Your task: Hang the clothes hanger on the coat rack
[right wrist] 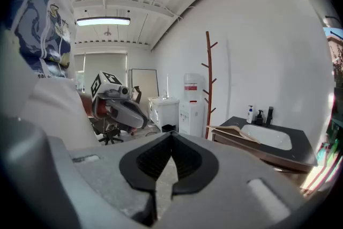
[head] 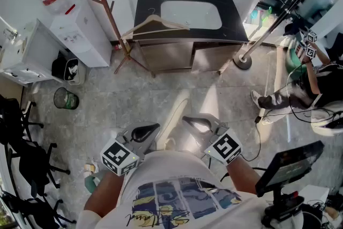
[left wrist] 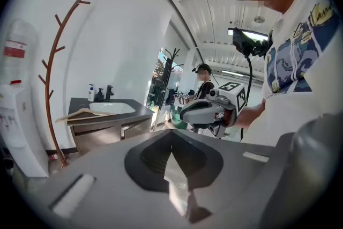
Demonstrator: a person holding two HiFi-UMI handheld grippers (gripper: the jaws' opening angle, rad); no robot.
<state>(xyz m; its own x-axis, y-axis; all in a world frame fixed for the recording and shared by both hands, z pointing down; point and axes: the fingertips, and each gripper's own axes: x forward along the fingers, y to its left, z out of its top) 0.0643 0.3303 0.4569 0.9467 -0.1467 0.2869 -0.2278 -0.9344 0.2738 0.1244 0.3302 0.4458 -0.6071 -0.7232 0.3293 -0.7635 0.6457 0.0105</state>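
Observation:
A wooden clothes hanger point(head: 155, 23) lies on the left end of the dark sink counter point(head: 144, 8) at the far wall. The brown branched coat rack point(head: 104, 5) stands just left of the counter. Both grippers are held low near the person's body, far from the hanger. My left gripper point(head: 153, 127) is shut and holds nothing. My right gripper point(head: 188, 119) is shut and empty too. The left gripper view shows the hanger point(left wrist: 86, 113), the coat rack point(left wrist: 51, 72) and the right gripper point(left wrist: 206, 111). The right gripper view shows the hanger point(right wrist: 236, 132) and the coat rack point(right wrist: 208, 83).
A water dispenser point(head: 69, 19) stands left of the coat rack, with a mesh bin point(head: 66, 98) in front of it. Black office chairs point(head: 21, 158) line the left edge. A slanted stand pole point(head: 268, 29), a seated person point(head: 300, 83) and a monitor point(head: 289, 166) are at the right.

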